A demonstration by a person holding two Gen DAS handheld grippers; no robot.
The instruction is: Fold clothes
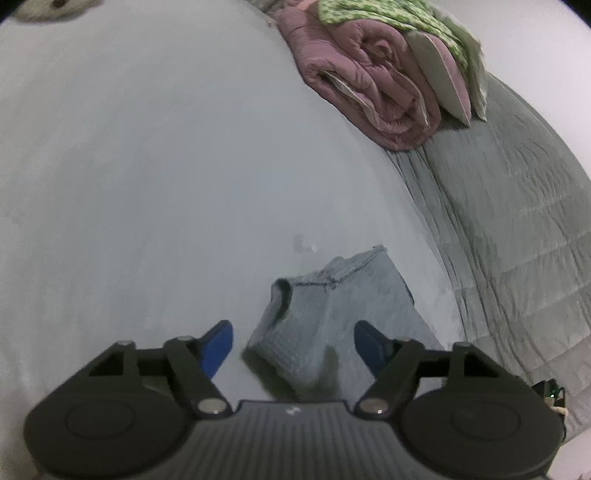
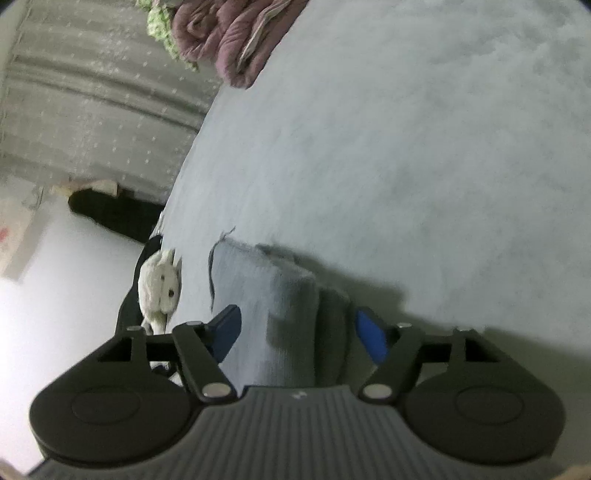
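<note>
Just ribbed grey garment [image 1: 332, 314] (folded, boxy)

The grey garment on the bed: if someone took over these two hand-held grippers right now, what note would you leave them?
Left gripper: open, holding nothing, just above the folded grey garment.
Right gripper: open, empty, jaws either side of the same garment.
The garment lies folded into a compact bundle on the pale bed sheet.
A pink quilt and green patterned cloth are piled at the far end.
Done: this piece looks folded.
Left: perhaps tidy it; no other loose clothes visible.
</note>
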